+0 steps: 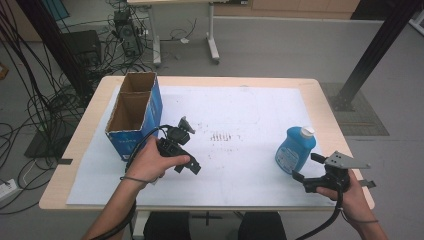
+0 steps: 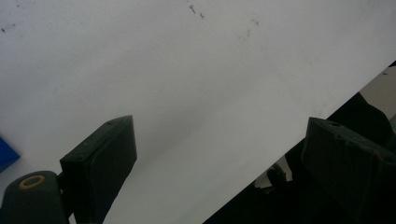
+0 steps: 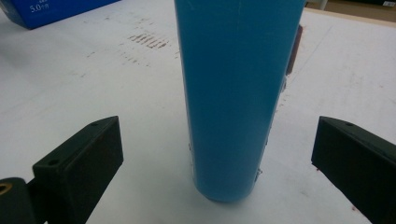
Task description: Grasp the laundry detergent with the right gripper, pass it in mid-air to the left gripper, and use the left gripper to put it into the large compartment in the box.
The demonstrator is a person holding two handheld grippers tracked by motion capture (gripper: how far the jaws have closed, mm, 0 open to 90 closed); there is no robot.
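A blue bottle (image 1: 295, 149) with a white cap stands upright on the white paper sheet (image 1: 240, 105) at the right. My right gripper (image 1: 306, 167) is held low just in front of it. In the right gripper view the bottle (image 3: 236, 93) rises between the jaws of the right gripper (image 3: 217, 125), which stand open well clear of both its sides. My left gripper (image 1: 187, 167) hovers over the paper beside a blue cardboard box (image 1: 134, 117). Its jaws are open in the left gripper view (image 2: 219, 128), with bare paper between them.
The blue box has two open-topped compartments and stands at the left of the wooden table (image 1: 327, 115); a corner of the box (image 2: 5, 156) and its side (image 3: 46, 9) appear in the gripper views. Dark smudges (image 1: 220, 136) mark the paper's middle. Cables and table legs stand on the floor beyond.
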